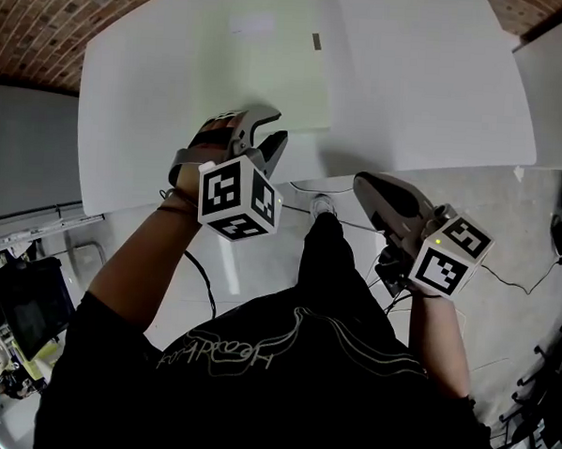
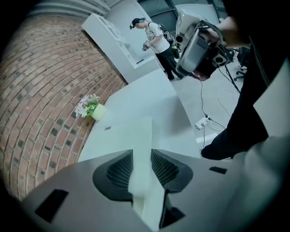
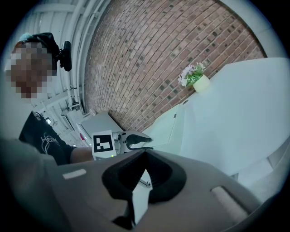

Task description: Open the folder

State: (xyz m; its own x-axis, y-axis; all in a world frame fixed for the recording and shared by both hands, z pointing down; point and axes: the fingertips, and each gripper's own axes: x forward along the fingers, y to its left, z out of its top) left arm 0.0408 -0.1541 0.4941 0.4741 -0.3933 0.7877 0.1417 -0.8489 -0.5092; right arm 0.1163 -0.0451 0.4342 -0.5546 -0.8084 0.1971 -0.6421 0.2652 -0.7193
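A pale green folder (image 1: pixel 261 68) lies flat on the white table (image 1: pixel 429 86), with a small white label near its far edge. My left gripper (image 1: pixel 270 134) is at the folder's near edge. In the left gripper view the folder (image 2: pixel 122 136) runs in between the two pads, and the left gripper (image 2: pixel 141 167) is shut on that edge. My right gripper (image 1: pixel 363 184) hangs off the table's near edge, to the right of the folder and apart from it. It is shut (image 3: pixel 145 158) with nothing in it. The right gripper view also shows the folder (image 3: pixel 165 131).
A small pot of flowers (image 2: pixel 93 108) stands at the table's far end by the brick wall. A second white table (image 1: pixel 560 93) is at the right. On the floor lie a power strip (image 2: pixel 201 123) and cables. Another person (image 2: pixel 154 41) stands further off.
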